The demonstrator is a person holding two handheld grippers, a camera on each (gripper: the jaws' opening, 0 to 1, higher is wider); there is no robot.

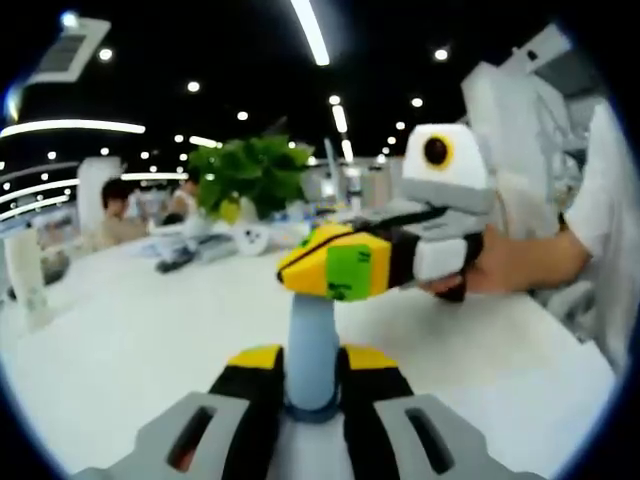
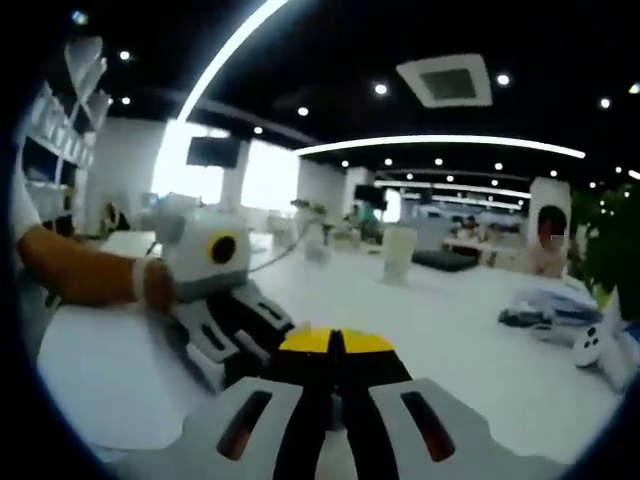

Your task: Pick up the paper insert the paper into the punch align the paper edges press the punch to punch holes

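My left gripper [image 1: 312, 362] is shut on a pale blue upright post [image 1: 312, 335] that rises between its yellow-tipped jaws. I cannot tell what the post belongs to. My right gripper [image 1: 335, 265] reaches in from the right of the left gripper view, held by a hand [image 1: 520, 262]. Its yellow and green tips are shut and sit on top of the post. In the right gripper view my right gripper [image 2: 336, 342] has its jaws pressed together. The left gripper [image 2: 235, 330] comes in from the left there, its jaws pointing under the right one.
A white table [image 1: 130, 340] spreads under both grippers; its near edge [image 2: 60, 400] shows at the lower left. A green plant [image 1: 250, 172] and small items [image 1: 185, 255] stand at the far side. A seated person [image 1: 115, 212] is behind. Cloths and a white object [image 2: 590, 345] lie to the right.
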